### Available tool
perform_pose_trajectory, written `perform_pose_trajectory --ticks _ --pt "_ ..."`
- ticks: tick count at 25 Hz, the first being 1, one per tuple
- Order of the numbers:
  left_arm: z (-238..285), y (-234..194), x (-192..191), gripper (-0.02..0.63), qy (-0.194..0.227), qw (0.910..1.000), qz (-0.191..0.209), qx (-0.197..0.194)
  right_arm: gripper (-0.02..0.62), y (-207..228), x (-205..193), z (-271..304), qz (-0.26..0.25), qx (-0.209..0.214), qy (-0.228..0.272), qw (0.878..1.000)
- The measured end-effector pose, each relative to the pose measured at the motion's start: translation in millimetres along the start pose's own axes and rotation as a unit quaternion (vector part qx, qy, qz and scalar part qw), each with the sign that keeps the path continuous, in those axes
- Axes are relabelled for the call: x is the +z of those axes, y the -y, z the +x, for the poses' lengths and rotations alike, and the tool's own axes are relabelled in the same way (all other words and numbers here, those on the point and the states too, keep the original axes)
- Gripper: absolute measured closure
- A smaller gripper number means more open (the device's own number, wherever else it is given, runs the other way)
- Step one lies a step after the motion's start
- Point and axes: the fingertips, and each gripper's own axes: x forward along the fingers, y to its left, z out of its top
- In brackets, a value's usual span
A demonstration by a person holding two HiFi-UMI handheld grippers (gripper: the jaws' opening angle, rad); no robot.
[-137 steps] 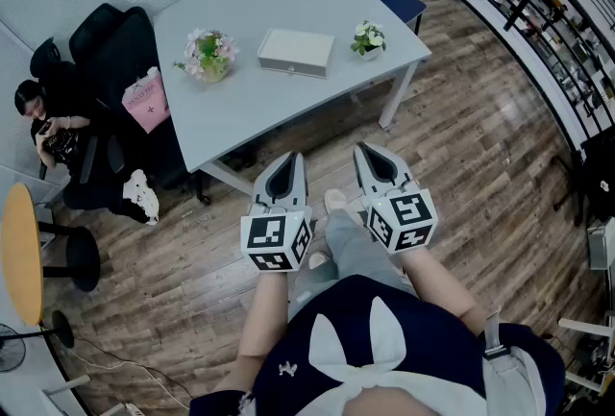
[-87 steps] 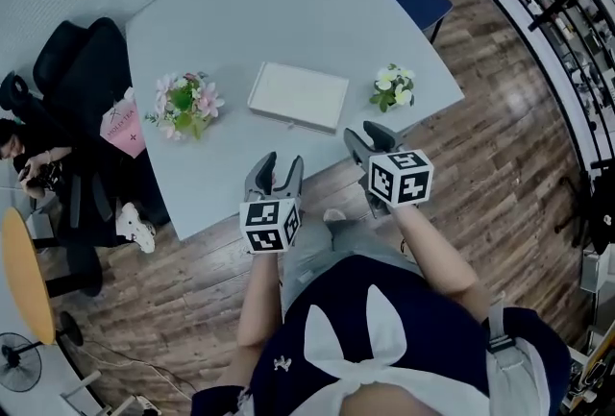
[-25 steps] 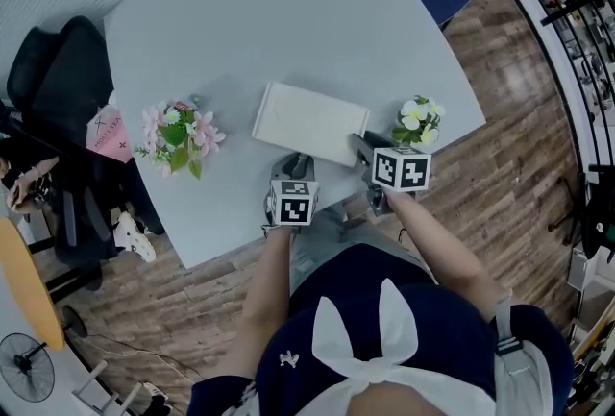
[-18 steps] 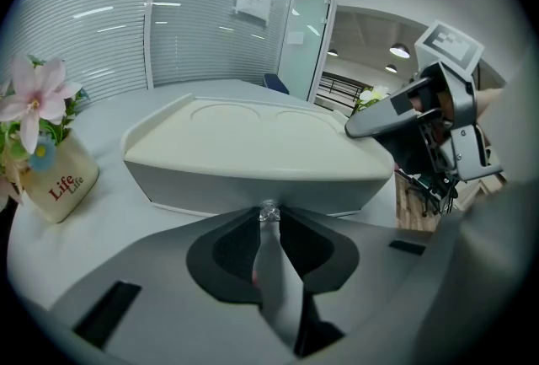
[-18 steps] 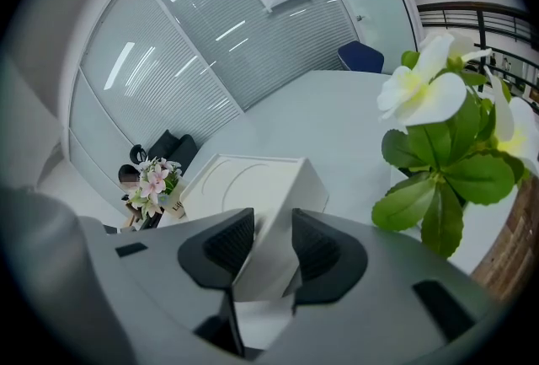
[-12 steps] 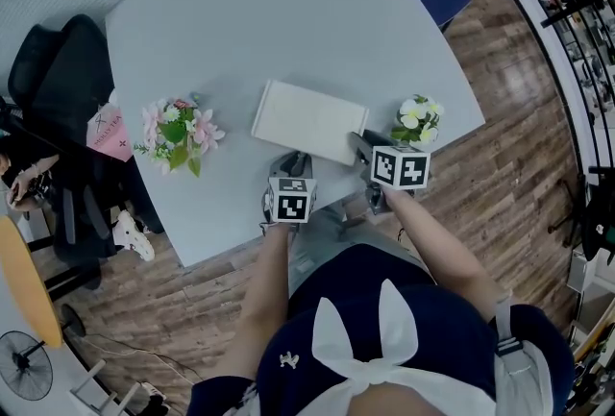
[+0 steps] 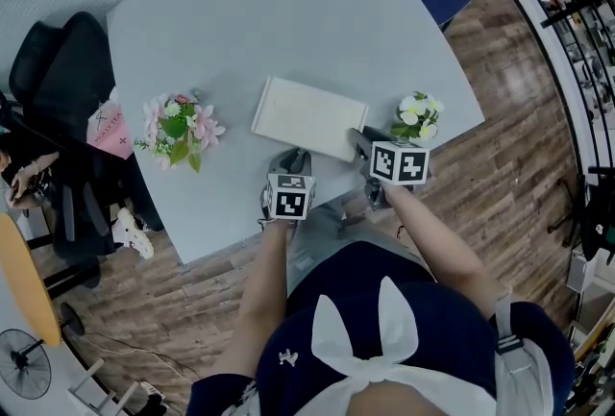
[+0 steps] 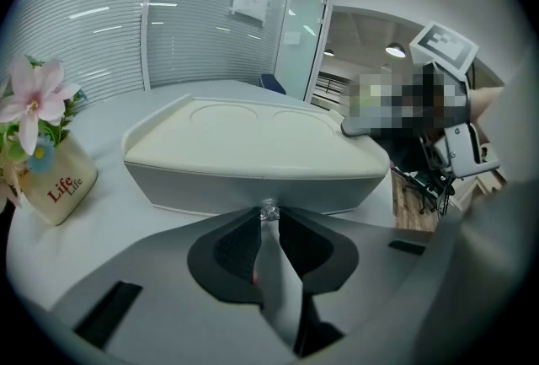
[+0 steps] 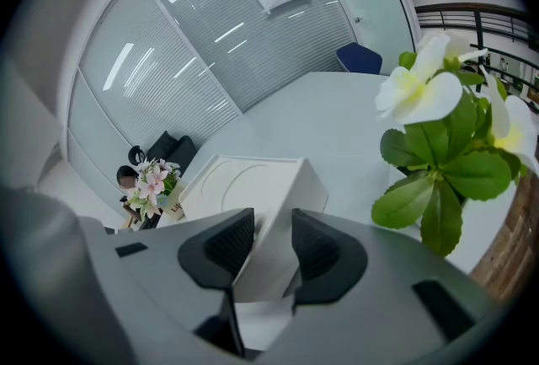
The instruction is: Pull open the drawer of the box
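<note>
A flat white box (image 7: 309,119) lies on the pale grey table (image 7: 288,11). Its drawer front faces me, with a small clear knob (image 8: 269,209) at the middle. My left gripper (image 7: 291,158) is at that front; in the left gripper view (image 8: 269,215) its two tips pinch the knob from both sides. My right gripper (image 7: 357,137) is at the box's right near corner. In the right gripper view (image 9: 272,213) the corner of the box (image 9: 244,178) sits between the pads, which press on both faces. The drawer looks closed.
A pot of pink flowers (image 7: 178,128) stands left of the box and shows again as the pink-flower pot (image 8: 50,186). A white-flowered plant (image 7: 415,113) stands just right of my right gripper. Black chairs (image 7: 48,59) and a person (image 7: 19,174) are at the left.
Both grippers stay where they were at the box's near side. The box and drawer have not visibly moved.
</note>
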Motion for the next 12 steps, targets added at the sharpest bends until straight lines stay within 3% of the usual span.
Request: perform_pose_trajectory --ticks 12 --pt "-11 3 -15 0.528 0.004 0.9998 -0.016 -0.011 0.451 4 -3 2 0.000 -0.001 0.004 1.000"
